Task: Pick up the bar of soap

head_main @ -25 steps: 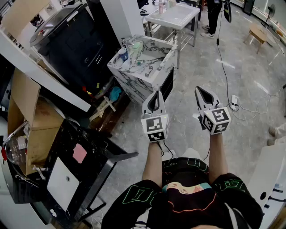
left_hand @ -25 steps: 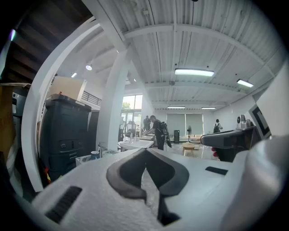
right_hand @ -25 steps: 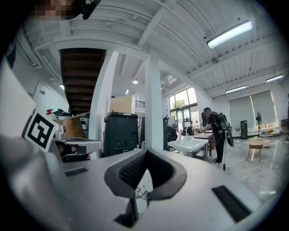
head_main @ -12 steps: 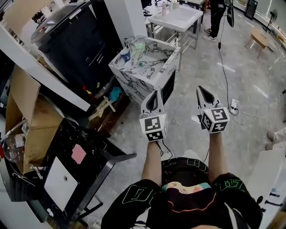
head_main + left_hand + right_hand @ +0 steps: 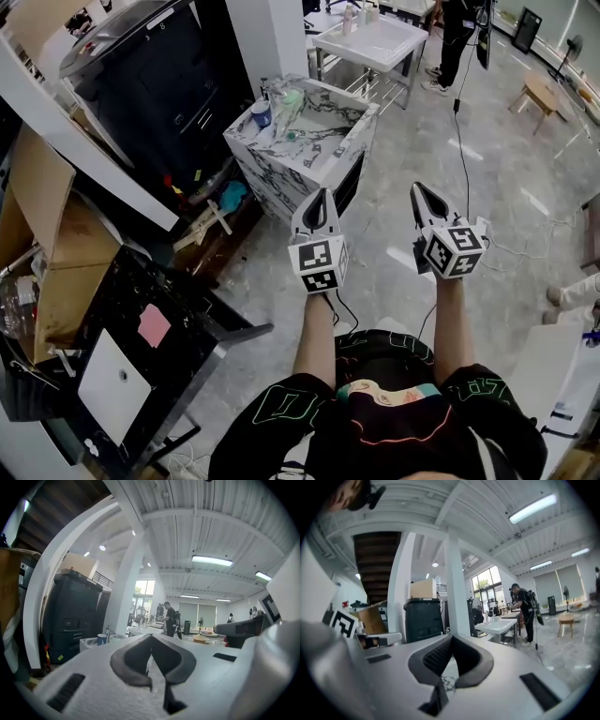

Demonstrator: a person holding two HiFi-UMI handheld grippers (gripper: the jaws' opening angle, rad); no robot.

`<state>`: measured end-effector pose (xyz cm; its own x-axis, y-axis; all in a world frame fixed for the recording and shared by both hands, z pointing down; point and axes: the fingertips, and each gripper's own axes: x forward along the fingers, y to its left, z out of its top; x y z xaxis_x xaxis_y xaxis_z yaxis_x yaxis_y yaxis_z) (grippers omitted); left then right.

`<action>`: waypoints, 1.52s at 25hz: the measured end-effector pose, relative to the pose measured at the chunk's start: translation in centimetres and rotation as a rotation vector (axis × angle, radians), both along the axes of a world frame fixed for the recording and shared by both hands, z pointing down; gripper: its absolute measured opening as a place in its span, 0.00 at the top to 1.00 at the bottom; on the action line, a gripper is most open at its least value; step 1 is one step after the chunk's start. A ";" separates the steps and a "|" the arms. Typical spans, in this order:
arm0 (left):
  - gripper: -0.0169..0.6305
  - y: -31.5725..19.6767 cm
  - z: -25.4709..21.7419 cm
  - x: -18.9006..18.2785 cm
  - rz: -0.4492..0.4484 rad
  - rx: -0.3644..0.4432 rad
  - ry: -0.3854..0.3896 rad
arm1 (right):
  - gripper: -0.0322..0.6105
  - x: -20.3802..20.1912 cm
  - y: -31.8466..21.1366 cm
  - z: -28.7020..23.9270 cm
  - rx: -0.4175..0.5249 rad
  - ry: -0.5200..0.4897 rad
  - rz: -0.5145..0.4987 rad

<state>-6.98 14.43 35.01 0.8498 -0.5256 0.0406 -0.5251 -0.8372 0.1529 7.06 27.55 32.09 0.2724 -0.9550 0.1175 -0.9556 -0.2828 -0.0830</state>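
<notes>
- White left gripper: jaws clenched together, nothing between them.
- White right gripper, at its 3 o'clock: clenched, empty.
- Marble-patterned white bench at 11 o'clock.

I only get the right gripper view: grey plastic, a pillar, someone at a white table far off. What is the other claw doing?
Observer: The left gripper has its jaws together, with nothing between them.
Operator: Are the two claws over a table?
Observer: No. The head view shows it and the right gripper held side by side above the grey floor.
Operator: Any soap nearby?
Observer: I can't pick out a bar. Ahead of the left gripper stands a marble-patterned cabinet with a blue cup on top.
</notes>
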 end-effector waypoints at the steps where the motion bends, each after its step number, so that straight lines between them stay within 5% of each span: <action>1: 0.96 0.0 0.1 0.4 0.008 -0.006 0.004 | 0.94 0.3 0.1 0.1 0.009 -0.024 0.005; 18: 0.96 -1.0 0.7 4.1 0.037 -0.042 0.023 | 0.94 3.6 -0.2 0.2 -0.036 0.009 0.027; 30: 0.96 -7.7 3.1 4.3 -0.116 -0.050 -0.036 | 0.94 6.4 -8.8 2.8 -0.014 -0.050 -0.114; 38: 0.96 -11.8 6.7 10.4 -0.175 -0.101 -0.087 | 0.94 13.5 -14.5 6.6 -0.058 -0.110 -0.170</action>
<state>3.42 2.62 41.71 0.7368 -0.6545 0.1697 -0.6761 -0.7147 0.1793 20.52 13.08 38.68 0.0901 -0.9770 0.1932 -0.9761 -0.1251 -0.1775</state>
